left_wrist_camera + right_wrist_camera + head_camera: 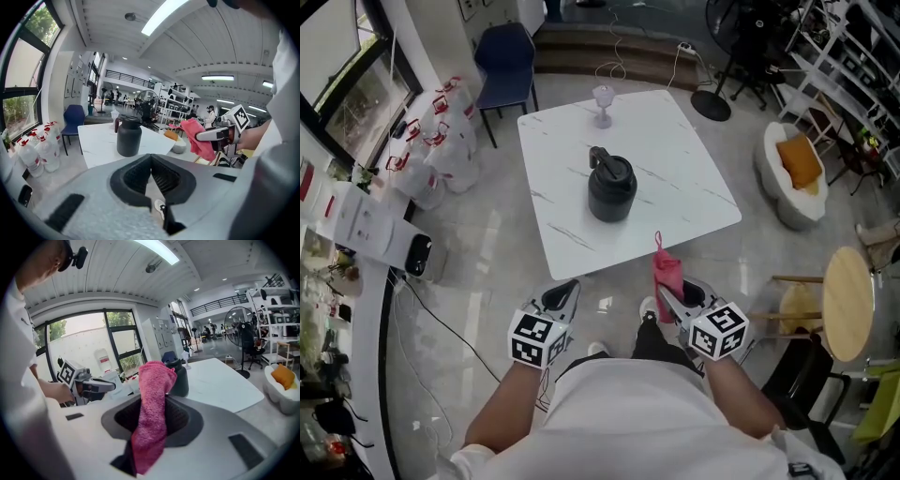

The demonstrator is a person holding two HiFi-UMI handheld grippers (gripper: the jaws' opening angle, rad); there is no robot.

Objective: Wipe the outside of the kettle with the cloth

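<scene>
A black kettle (611, 187) stands near the middle of the white marble table (684, 178); it also shows in the left gripper view (128, 136). Both grippers hang short of the table's near edge, apart from the kettle. My left gripper (565, 289) is shut with nothing in it, its jaws meeting in its own view (151, 161). My right gripper (667, 300) is shut on a pink cloth (666, 270), which sticks up between the jaws (152, 404) and hangs down over them. The cloth (151, 418) hides part of the kettle (182, 379).
A stemmed glass (603, 103) stands at the table's far edge. A blue chair (506, 56) is behind the table and white bags (441, 141) lie on the floor at left. A white seat with an orange cushion (797, 173) and a round wooden table (848, 300) are at right.
</scene>
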